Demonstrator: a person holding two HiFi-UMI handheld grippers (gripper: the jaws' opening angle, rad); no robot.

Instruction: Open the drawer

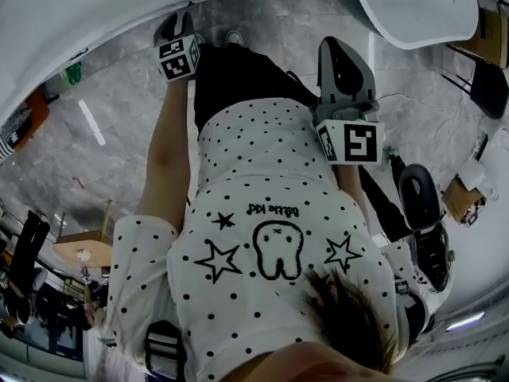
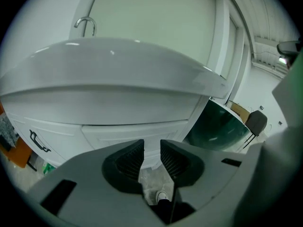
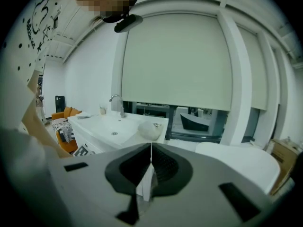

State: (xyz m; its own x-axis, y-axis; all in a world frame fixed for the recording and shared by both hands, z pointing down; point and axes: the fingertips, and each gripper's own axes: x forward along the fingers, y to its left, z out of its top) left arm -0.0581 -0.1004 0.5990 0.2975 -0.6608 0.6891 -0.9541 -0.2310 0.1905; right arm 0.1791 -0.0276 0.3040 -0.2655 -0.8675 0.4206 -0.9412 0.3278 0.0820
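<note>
Grey marble floor lies open between a white vanity on one side and a white tub on the other, in a bathroom showroom where a person in a spotted shirt stands with a tool in each hand. The left gripper, the one nearer the vanity, has its jaws a narrow gap apart and nothing in them; only floor and a shoe show through the gap. The right gripper, well apart from the cabinet, has its jaws pressed together and is empty.

Just beyond the left jaws is the drawer. Its white panelled front sits flush in the cabinet and faces the gripper, long axis running level from side to side. The basin rim juts out above it like a shelf, so the open room lies in front and below. A black handle sits on the panel further left. A faucet rises behind the basin. Past the cabinet's right edge are a dark, rounded glossy shape and a chair.
</note>
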